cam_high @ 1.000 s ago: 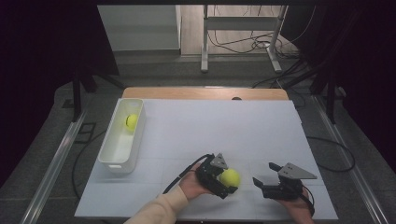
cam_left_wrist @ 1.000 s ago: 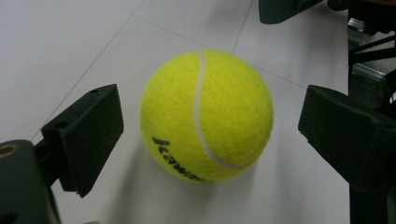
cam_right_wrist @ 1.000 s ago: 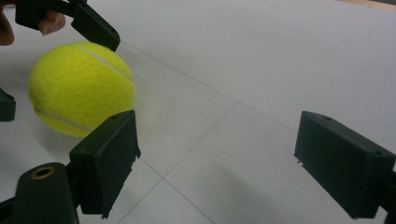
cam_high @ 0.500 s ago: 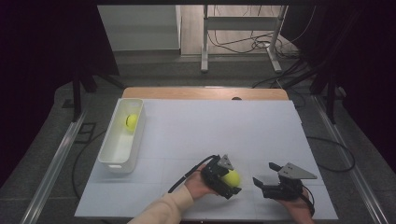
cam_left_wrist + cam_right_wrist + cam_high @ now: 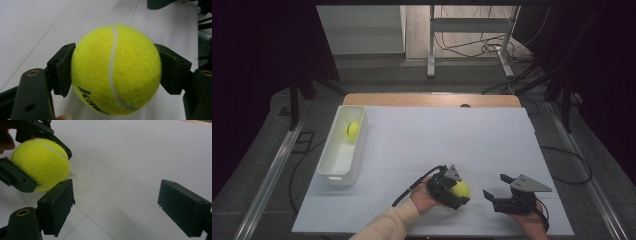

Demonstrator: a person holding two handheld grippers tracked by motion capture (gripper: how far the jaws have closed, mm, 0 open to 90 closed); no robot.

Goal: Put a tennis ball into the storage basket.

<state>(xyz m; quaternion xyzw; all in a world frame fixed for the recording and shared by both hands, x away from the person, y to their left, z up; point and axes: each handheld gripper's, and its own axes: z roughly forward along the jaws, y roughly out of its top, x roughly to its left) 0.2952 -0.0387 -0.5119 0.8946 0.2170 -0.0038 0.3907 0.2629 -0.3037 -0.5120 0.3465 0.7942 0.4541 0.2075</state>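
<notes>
Left gripper (image 5: 457, 192): jaws having just been closing, now pinching the fuzzy yellow-green tennis ball (image 5: 115, 70) from both sides.
Ball: sitting lower centre of the high view, on the white worktop (image 5: 437, 135).
Right gripper (image 5: 116, 207): jaws standing spread, nothing between, lower right.
White plastic tub (image 5: 328, 167): left, holding a second yellow ball (image 5: 353, 130).
</notes>
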